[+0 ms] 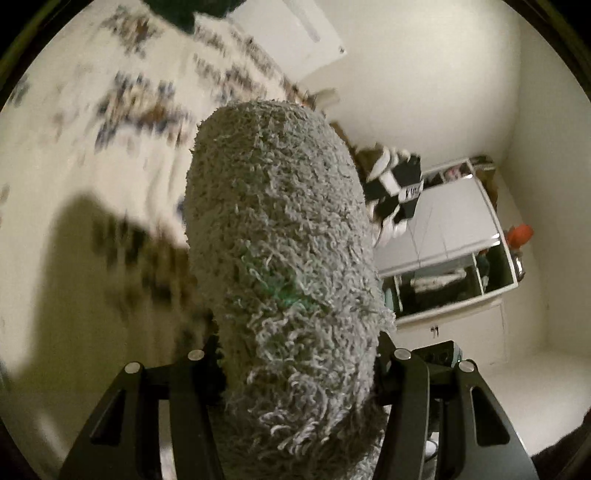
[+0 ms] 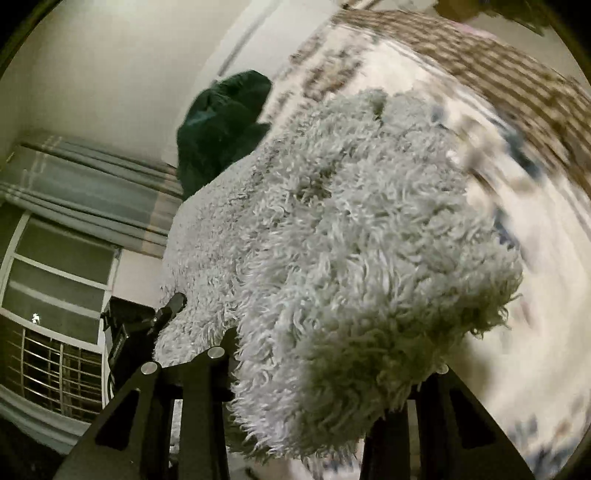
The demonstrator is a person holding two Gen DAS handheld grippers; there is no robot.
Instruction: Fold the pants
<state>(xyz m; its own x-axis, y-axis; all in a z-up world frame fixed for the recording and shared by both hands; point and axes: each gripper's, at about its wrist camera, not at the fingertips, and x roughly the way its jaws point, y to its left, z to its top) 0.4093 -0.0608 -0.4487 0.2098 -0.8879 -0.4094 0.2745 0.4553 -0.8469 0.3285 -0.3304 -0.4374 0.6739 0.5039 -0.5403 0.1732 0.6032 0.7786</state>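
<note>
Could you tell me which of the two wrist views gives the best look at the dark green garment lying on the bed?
The right wrist view: the dark green garment shows as a whole heap behind the fluffy grey pants. The left wrist view catches only a cropped, blurred edge at the top of the picture.
</note>
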